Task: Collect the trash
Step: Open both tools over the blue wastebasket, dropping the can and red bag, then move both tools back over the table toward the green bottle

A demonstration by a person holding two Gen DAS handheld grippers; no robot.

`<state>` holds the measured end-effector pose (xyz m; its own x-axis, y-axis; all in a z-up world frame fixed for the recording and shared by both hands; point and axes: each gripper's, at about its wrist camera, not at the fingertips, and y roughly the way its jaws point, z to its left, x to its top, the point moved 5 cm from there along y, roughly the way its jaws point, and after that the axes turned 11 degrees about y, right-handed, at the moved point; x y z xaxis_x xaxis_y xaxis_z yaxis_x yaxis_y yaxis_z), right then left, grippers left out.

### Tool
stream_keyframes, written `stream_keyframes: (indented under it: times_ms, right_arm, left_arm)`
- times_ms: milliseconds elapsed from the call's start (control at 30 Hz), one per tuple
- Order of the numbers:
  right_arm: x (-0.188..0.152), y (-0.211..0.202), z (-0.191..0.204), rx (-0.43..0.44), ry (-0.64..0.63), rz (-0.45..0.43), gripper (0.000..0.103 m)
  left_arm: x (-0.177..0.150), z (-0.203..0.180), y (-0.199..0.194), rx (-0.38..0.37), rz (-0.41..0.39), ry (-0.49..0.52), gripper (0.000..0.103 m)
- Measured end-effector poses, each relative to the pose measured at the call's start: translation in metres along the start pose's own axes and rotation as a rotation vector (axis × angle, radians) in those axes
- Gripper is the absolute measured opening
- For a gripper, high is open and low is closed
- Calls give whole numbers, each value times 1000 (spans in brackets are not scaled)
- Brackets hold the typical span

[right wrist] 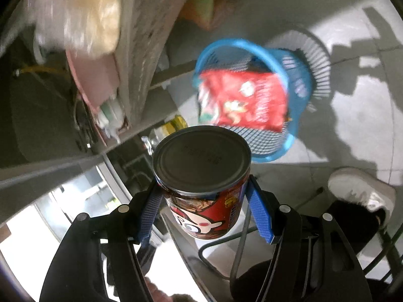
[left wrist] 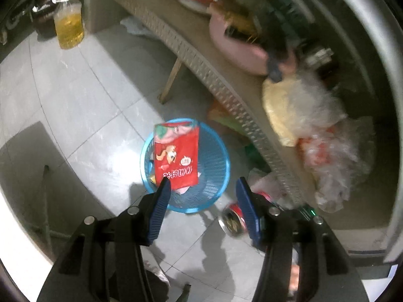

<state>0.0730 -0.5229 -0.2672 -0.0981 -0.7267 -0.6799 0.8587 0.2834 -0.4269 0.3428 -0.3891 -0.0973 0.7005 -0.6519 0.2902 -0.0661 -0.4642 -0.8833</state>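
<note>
Two views look down on a pale tiled floor (left wrist: 83, 105) that shines under a strong light, with hard shadows falling across it. At the far left of the left wrist view a plastic bottle of yellow liquid (left wrist: 68, 26) stands on the tiles against the wall. A woven-edged counter (left wrist: 201, 58) runs diagonally from the upper middle to the lower right, crowded with bowls, a pink basin (left wrist: 239, 50) and crumpled plastic bags (left wrist: 327, 146); its edge overhangs the floor on a wooden leg (left wrist: 171, 80).

Open tiles lie to the left of and in front of the blue mesh basket (left wrist: 214, 166), which stands on the floor just beside the counter's edge, hemmed in on its right by that edge and the litter under it.

A red snack bag (left wrist: 176, 158) sits in the basket, its long axis running roughly upright, top edge poking above the rim; the print on it reads upside down from this view. The left tool (left wrist: 202, 191) hangs over the near rim with its blue fingers apart and nothing between them, one tip overlapping the bag's lower corner in view; actual contact is unclear.

In the right wrist view the right tool (right wrist: 204, 188) is clamped on a red cartoon-printed can (right wrist: 204, 176), its long axis along the fingers and its flat metal end facing forward towards the basket (right wrist: 297, 80). A white shoe (right wrist: 360, 188) rests on the tiles at the right.
</note>
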Motion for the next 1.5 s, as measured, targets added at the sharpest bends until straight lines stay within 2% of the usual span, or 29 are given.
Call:
stream_keyframes:
  times_ms: [100, 167, 200, 267, 300, 400, 600, 800, 1033, 1267, 1500]
  right_arm:
    - [3, 33, 25, -57, -74, 19, 64]
    - [10, 54, 34, -120, -136, 32, 73]
    - [17, 65, 36, -183, -177, 10, 77]
    - [29, 76, 33, -288, -229, -58, 77]
    - [31, 75, 29, -305, -227, -74, 77]
    - [26, 64, 18, -271, -214, -81, 77]
    - [1, 23, 11, -271, -284, -114, 77]
    - [-49, -2, 12, -371, -468, -131, 77]
    - [-116, -11, 34, -481, -770, -194, 77]
    - [-204, -6, 77, -494, -1131, -210, 78]
    - [-284, -1, 97, -445, -1393, -155, 86]
  left_arm:
    - [-13, 3, -44, -12, -59, 2, 59]
    - [-27, 5, -74, -10, -96, 5, 63]
    - [-34, 6, -83, -12, -109, 5, 64]
    - [-53, 12, -111, -3, -144, -2, 67]
    - [-61, 15, -119, 0, -157, -7, 68]
    - [-96, 28, -154, 11, -205, -23, 70]
    - [-151, 48, -196, 62, -297, -70, 73]
    - [-196, 63, -220, 112, -375, -123, 74]
    - [-234, 78, -234, 129, -404, -180, 75]
    - [-273, 95, -258, 193, -453, -240, 75]
    - [-315, 118, -282, 254, -517, -307, 75]
